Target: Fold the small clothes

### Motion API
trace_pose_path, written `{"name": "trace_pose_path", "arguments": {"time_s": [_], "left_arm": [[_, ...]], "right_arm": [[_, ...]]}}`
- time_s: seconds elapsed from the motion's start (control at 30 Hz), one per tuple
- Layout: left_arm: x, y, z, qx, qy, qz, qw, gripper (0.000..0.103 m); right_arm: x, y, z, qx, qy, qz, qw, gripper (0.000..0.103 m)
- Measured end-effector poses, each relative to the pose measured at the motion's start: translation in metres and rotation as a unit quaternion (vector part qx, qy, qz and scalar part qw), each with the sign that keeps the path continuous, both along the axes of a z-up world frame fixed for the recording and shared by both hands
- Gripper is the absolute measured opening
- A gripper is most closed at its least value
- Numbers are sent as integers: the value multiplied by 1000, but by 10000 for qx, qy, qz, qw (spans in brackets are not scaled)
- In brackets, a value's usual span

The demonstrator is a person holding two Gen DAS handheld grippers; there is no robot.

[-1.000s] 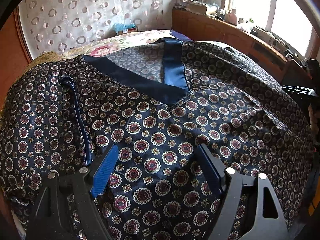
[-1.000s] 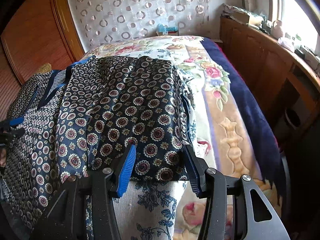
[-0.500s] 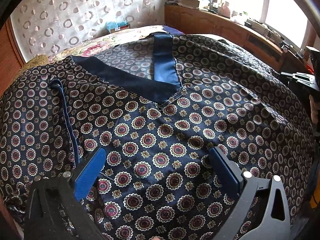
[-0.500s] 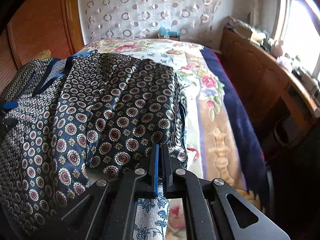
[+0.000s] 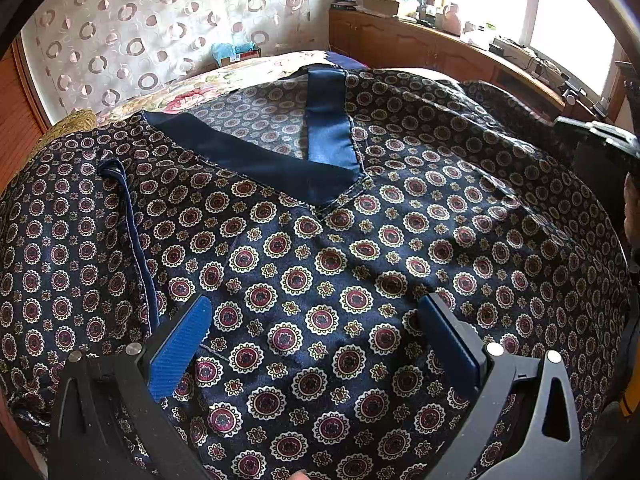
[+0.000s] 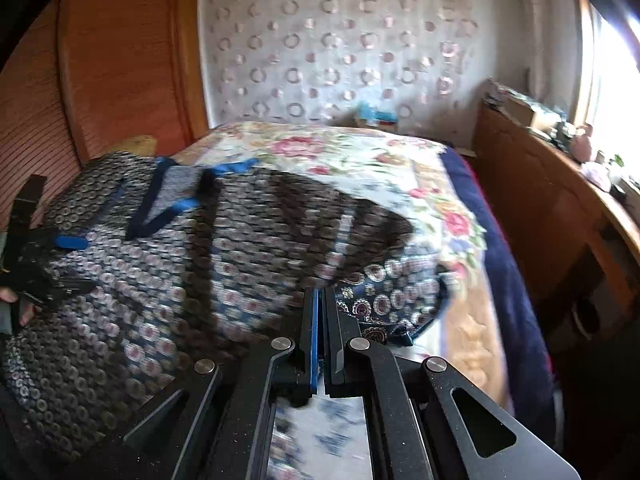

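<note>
A dark navy garment point(image 5: 340, 220) printed with round medallions lies spread on the bed, its plain blue V-neck band point(image 5: 280, 168) toward the far side. A thin blue tie point(image 5: 136, 240) runs down its left part. My left gripper point(image 5: 314, 302) hovers just above the chest area, open wide, nothing between its pads. In the right wrist view the garment point(image 6: 240, 260) is blurred by motion. My right gripper point(image 6: 320, 290) is shut on its near right edge, which is lifted and curls over to show its underside. The left gripper point(image 6: 60, 244) appears at that view's left edge.
A floral bedspread point(image 6: 340, 152) lies under the garment. A long wooden cabinet point(image 6: 540, 208) with clutter on top runs along the bed's right side below the window. A wooden panel point(image 6: 100, 80) stands on the left and a circle-patterned curtain point(image 5: 140, 20) behind.
My right gripper closed on the garment's edge, then rose and swung left with it, rolling. My left gripper's jaws spread wider and stayed over the chest.
</note>
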State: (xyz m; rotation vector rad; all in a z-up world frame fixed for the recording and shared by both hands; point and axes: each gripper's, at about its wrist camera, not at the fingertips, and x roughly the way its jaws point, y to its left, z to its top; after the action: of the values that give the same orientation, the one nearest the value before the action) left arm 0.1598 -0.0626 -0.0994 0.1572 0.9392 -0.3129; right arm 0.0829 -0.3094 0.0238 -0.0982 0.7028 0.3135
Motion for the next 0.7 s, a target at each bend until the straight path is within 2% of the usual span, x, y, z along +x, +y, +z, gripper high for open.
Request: {"name": "trace_pose_path", "arguments": {"time_s": [0.17, 0.37, 0.5, 0.6, 0.67, 0.7], "left_arm": [[-5, 4, 2, 17, -48, 104, 9999, 103], [-19, 16, 18, -157, -511, 375, 9979, 103], [-34, 19, 35, -280, -876, 468, 9947, 103], [-45, 19, 44, -346, -1079, 496, 9923, 103], [-52, 19, 49, -352, -1169, 500, 9913, 103], [-54, 18, 50, -344, -1209, 497, 9908, 103]], "right_arm": [[9, 30, -22, -27, 329, 321, 9989, 1], [23, 41, -40, -101, 664, 410, 9969, 1], [26, 39, -40, -102, 663, 393, 9970, 2], [22, 36, -32, -52, 545, 275, 9981, 7], [21, 36, -27, -64, 420, 162, 9990, 19], [22, 33, -24, -16, 388, 154, 9991, 22]]}}
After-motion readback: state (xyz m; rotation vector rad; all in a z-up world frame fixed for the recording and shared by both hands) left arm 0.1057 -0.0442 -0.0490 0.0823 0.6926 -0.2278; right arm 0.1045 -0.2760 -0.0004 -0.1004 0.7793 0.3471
